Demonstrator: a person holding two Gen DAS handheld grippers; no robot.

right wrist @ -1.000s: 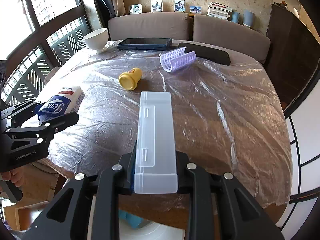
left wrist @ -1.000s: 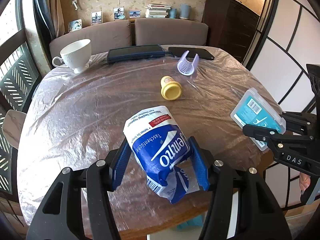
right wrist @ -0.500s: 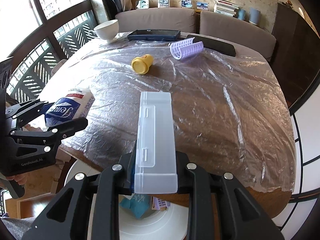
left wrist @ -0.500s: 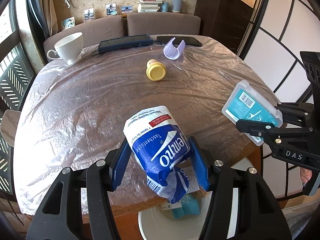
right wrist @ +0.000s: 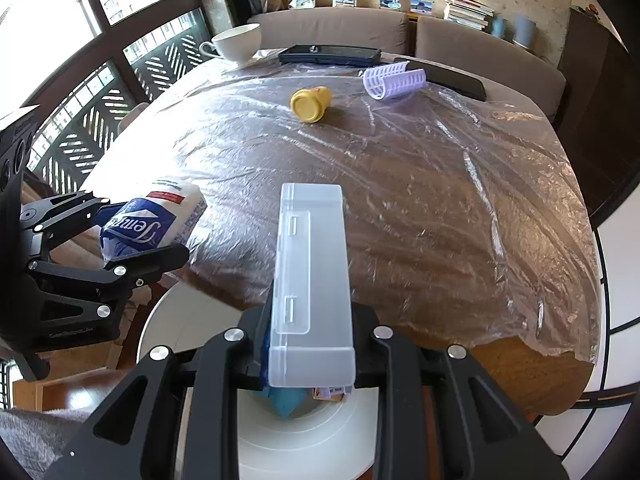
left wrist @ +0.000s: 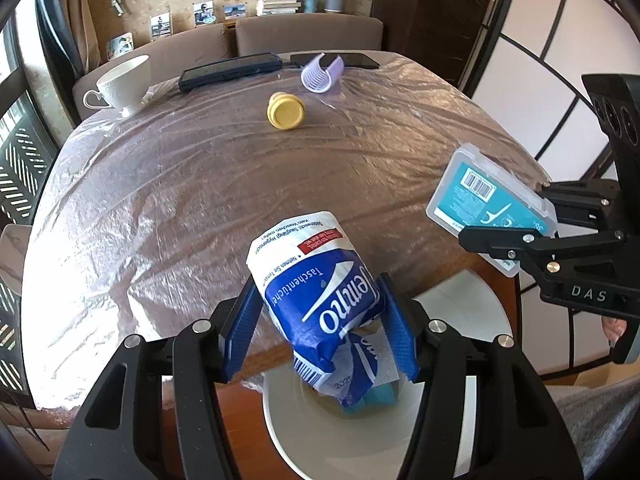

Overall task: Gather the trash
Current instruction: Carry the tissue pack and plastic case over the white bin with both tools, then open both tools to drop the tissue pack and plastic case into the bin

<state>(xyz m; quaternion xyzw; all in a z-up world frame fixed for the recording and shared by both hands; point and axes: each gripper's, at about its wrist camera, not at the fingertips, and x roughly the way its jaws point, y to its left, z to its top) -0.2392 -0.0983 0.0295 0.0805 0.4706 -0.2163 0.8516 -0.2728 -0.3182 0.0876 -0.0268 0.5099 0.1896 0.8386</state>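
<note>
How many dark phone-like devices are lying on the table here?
2, both at the far edge of the table: the dark blue device next to the white cup, and the black device behind the purple hair roller.

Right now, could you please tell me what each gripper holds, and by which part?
Left gripper: blue-and-white crumpled tissue pack, clamped at its lower half. Right gripper: clear plastic box, clamped at its near end.
</note>
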